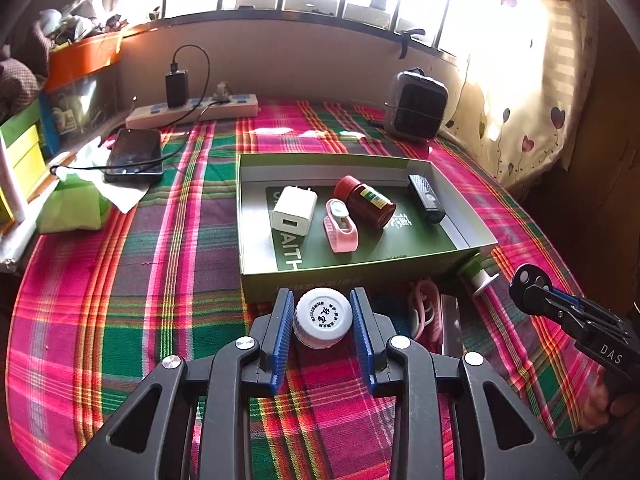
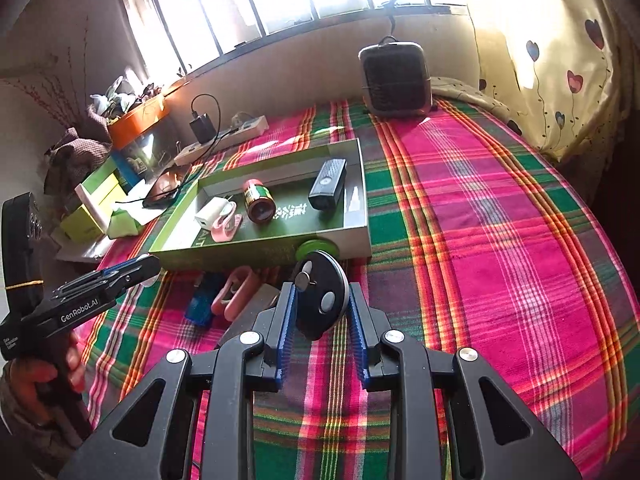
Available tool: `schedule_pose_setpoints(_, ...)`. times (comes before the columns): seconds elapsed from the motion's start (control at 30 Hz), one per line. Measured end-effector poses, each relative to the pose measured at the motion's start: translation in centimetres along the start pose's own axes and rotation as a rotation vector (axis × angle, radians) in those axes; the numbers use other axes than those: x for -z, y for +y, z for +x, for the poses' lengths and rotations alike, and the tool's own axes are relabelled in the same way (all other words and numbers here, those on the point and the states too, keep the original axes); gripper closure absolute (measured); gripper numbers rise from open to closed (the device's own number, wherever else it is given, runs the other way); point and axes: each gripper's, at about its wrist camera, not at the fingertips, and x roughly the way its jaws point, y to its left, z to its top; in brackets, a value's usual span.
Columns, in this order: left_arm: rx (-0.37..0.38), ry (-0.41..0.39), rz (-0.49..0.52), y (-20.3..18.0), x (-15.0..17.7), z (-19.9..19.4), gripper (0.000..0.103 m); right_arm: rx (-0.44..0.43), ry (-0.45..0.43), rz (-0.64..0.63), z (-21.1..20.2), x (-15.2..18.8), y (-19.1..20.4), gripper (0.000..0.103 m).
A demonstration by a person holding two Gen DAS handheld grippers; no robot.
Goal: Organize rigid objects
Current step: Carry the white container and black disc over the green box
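Blue-padded fingers of the left gripper (image 1: 323, 316) are clamping a white bottle cap (image 1: 323, 317) just before the green box (image 1: 360, 276), which is sitting on plaid cloth (image 1: 160, 264). Meanwhile, the right gripper (image 2: 322, 304) is squeezing a black disc (image 2: 321, 300) near the box's front corner.

Left wrist view: we look forward and down, low over the plaid bed (image 1: 160, 280), close to the green box (image 1: 360, 276). Right wrist view: similar, from further right. Both share box (image 2: 256, 252), window, heater (image 2: 396, 80).
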Motion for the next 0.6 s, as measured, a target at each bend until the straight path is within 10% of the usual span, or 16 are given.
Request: schedule_pose_setpoints(0.6, 0.020, -0.003, 0.015, 0.0, -3.9, 1.8, 0.075, -0.045, 0.024, -0.106, 4.0, -6.4, 1.4, 0.077)
